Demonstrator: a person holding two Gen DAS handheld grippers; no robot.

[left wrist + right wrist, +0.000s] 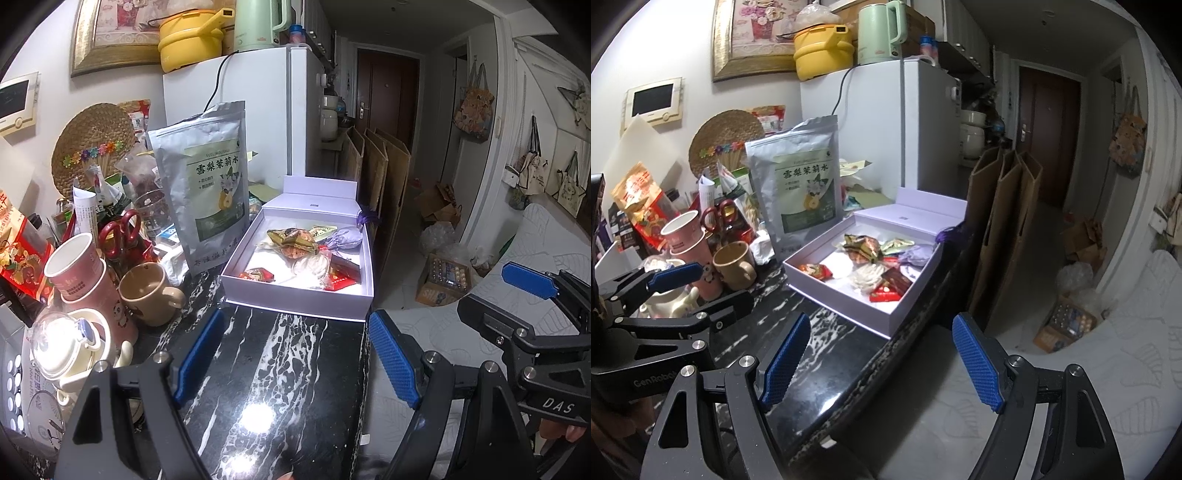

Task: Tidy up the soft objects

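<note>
Lavender box (295,299) lid back, long axis away from camera; left gripper (295,354), right gripper (881,360) jaws apart, empty.

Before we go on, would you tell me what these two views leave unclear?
- Left wrist view: the glass lid is washed out by glare.
- Both views: the lavender box near wall hides part of its floor; heaped snack packets overlap, so no count.
- Right wrist view: the silver pouch small print is unreadable.

Black marble counter (295,369) bears lavender box (295,302), mugs (147,291)
</note>
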